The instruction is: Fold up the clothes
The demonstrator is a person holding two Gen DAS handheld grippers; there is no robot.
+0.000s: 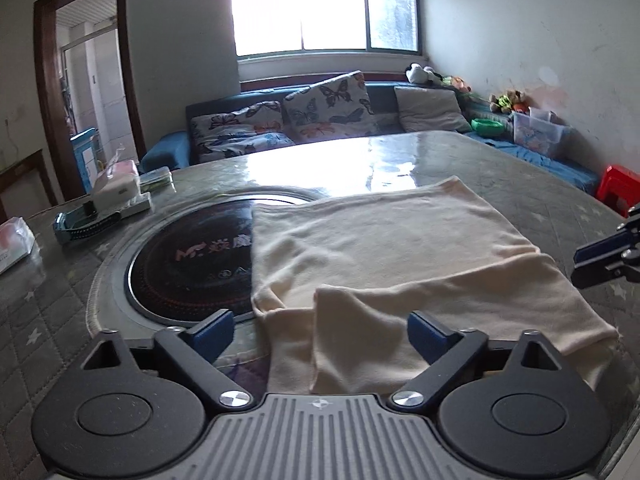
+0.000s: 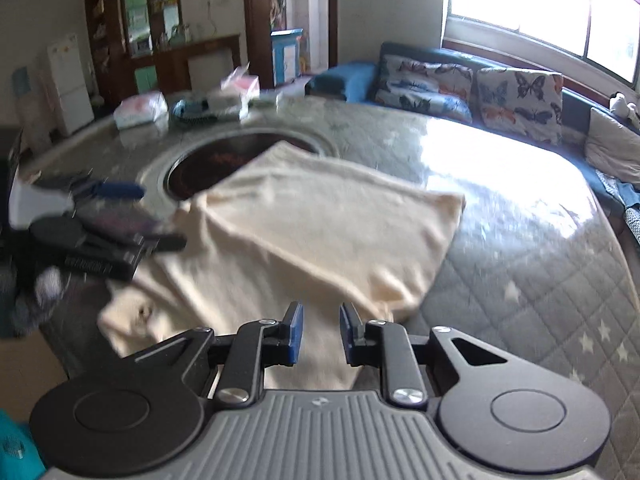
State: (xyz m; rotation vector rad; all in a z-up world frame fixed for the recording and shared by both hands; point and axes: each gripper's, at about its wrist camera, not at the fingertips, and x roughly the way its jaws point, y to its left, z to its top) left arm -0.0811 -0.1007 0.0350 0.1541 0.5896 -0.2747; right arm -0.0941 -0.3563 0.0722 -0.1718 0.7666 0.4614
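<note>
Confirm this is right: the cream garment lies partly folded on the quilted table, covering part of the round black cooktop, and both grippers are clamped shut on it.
Not quite. Both grippers are open and hold nothing. The left gripper shows its jaws spread in the left wrist view, the right gripper likewise in the right wrist view. The cream garment does overlap the round black cooktop.

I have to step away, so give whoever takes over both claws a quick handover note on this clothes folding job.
Left claw: open, empty, low over the near edge of the cream garment.
Right claw: partly open, empty, over the garment's near edge.
Garment: on the quilted table, one corner overlapping the round black cooktop.
Done: one layer looks folded over the near part.
Left: regrasp, finish folding, likely smooth flat.
</note>
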